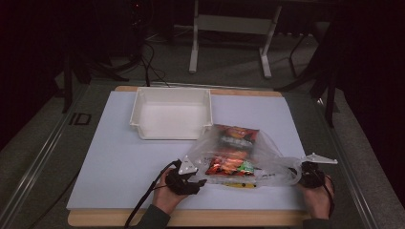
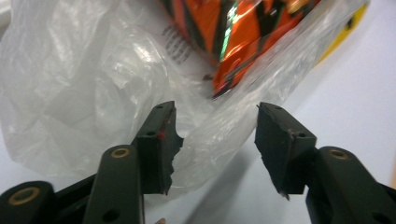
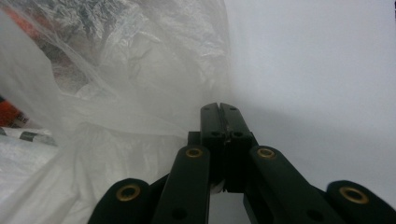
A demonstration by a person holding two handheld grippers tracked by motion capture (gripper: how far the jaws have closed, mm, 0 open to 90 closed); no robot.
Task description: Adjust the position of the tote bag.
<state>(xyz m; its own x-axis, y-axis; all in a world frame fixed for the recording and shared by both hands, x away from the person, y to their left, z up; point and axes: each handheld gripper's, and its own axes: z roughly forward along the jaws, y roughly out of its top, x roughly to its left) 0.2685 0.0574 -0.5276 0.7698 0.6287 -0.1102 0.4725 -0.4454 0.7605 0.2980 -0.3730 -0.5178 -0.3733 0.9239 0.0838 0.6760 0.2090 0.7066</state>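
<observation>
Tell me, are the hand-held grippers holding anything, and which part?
The right hand-held gripper is shut on the plastic bag, pinching its right end. The left hand-held gripper is open around the bag's other edge, not gripping.

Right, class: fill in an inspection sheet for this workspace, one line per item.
Surface: white sheet on a wooden board.
Job's things: clear bag holding orange snack packs; white bin behind it.
Clutter: nothing seen.
Grippers: left gripper open, jaws either side of a bag edge; right gripper shut, with a sliver of bag film apparently between its jaws.
Cables: left gripper's cable trails off the near edge.
Surroundings: dark room, grey floor, white stand legs.
</observation>
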